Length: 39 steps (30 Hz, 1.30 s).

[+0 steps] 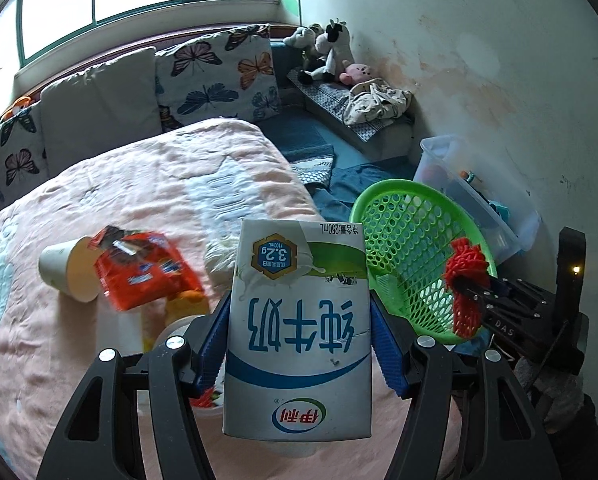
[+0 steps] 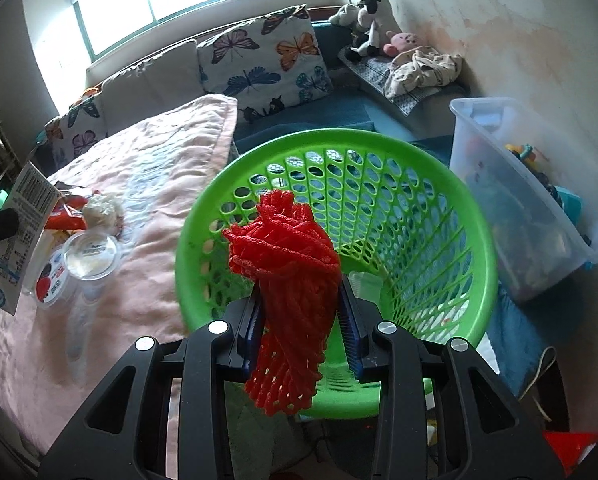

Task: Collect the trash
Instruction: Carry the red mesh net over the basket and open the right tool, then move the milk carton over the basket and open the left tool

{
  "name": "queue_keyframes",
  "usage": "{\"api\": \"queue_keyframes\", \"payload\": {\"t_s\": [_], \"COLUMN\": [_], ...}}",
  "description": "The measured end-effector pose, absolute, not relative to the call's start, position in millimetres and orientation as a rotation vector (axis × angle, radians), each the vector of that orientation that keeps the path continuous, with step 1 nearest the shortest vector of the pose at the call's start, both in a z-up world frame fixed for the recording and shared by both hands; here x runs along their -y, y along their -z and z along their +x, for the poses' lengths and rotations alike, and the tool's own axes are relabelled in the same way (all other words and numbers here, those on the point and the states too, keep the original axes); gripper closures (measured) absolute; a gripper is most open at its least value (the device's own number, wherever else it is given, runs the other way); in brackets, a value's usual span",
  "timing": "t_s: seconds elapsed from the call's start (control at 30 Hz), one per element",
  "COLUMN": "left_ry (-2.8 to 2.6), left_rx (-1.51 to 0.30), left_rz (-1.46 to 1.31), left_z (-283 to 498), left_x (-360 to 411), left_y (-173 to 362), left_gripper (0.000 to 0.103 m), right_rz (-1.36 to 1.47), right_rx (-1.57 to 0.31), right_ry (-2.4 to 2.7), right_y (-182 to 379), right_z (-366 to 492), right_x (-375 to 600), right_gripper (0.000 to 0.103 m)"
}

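The left gripper is clamped on a white-and-blue rectangular milk carton, its blue pads pressing the two narrow sides. The carton's long axis runs straight out along the fingers, printed face up and its far end pointing forward. The right gripper is closed on a bunched red foam mesh fruit sleeve, which hangs limp between the pads and droops below them.

The round green perforated plastic basket is the target for both. From the right gripper it lies directly ahead and just below, so the mesh sleeve already hangs over its near rim and open mouth. From the left gripper the basket sits forward and to the right, beside the carton's far end, so the right hand is clearly the nearer one.

On the pink quilted bedcover, forward and left of the left gripper, more litter waits: a tipped white paper cup, a crumpled orange snack wrapper, and, in the right wrist view, a clear round plastic lid.
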<state>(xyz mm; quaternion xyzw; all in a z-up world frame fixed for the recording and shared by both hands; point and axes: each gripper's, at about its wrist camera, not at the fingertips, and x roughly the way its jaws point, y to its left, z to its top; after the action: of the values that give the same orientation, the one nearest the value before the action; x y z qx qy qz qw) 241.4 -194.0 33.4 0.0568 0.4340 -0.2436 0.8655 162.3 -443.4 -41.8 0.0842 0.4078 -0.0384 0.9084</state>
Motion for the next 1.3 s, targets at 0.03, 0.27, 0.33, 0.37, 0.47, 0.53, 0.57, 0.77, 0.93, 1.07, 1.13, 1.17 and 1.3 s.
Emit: {"api": "queue_keyframes", "payload": {"t_s": [0.03,0.27,0.33,0.37,0.47,0.53,0.57,0.77,0.93,1.07,1.13,1.17,1.3], "left_ry": [0.513,0.532,0.537,0.541,0.557,0.564,0.569,0.602,0.627,0.64,0.645,0.647,0.67], "left_rx": [-0.91,-0.918,-0.919,-0.92,-0.924,-0.923,-0.922,-0.928,-0.933,-0.941,-0.946,-0.95,-0.964], "left_rz": [0.123,0.153,0.16,0.165,0.173,0.182,0.184,0.206,0.222,0.236,0.236,0.234,0.227], "left_z": [242.4,247.4,250.3,250.9,252.1,252.6,252.9,254.5,255.0,255.8,258.1,259.8,263.2], "left_x": [196.3,219.3,226.3,230.5,241.2,248.6,252.1,279.8,296.7,309.9,314.7,317.8,335.6], "left_y": [-32.9,-30.6,-30.1,-29.6,-29.1,-29.1,-29.0,-26.9,-23.8,-18.5,-16.4,-15.4,-9.6], "left_gripper": [0.041,0.041,0.041,0.041,0.041,0.041,0.041,0.041,0.041,0.041,0.041,0.041,0.041], "right_rz": [0.176,0.197,0.203,0.206,0.21,0.212,0.214,0.229,0.224,0.236,0.243,0.247,0.253], "right_rx": [-0.844,-0.846,-0.844,-0.843,-0.837,-0.833,-0.832,-0.826,-0.81,-0.812,-0.813,-0.813,-0.807], "right_ry": [0.082,0.087,0.088,0.089,0.095,0.1,0.1,0.115,0.142,0.148,0.153,0.154,0.165], "right_y": [43.3,47.5,47.3,46.9,44.7,43.2,42.9,41.3,39.3,41.0,41.8,42.2,41.6], "right_z": [163.0,161.6,160.1,158.8,154.1,150.5,148.8,137.9,127.7,121.8,117.6,115.1,104.8], "right_x": [444.8,454.5,457.8,458.5,462.7,465.3,466.3,472.4,476.1,480.5,482.4,482.9,486.4], "right_gripper": [0.065,0.062,0.061,0.061,0.061,0.061,0.061,0.061,0.033,0.033,0.033,0.033,0.029]}}
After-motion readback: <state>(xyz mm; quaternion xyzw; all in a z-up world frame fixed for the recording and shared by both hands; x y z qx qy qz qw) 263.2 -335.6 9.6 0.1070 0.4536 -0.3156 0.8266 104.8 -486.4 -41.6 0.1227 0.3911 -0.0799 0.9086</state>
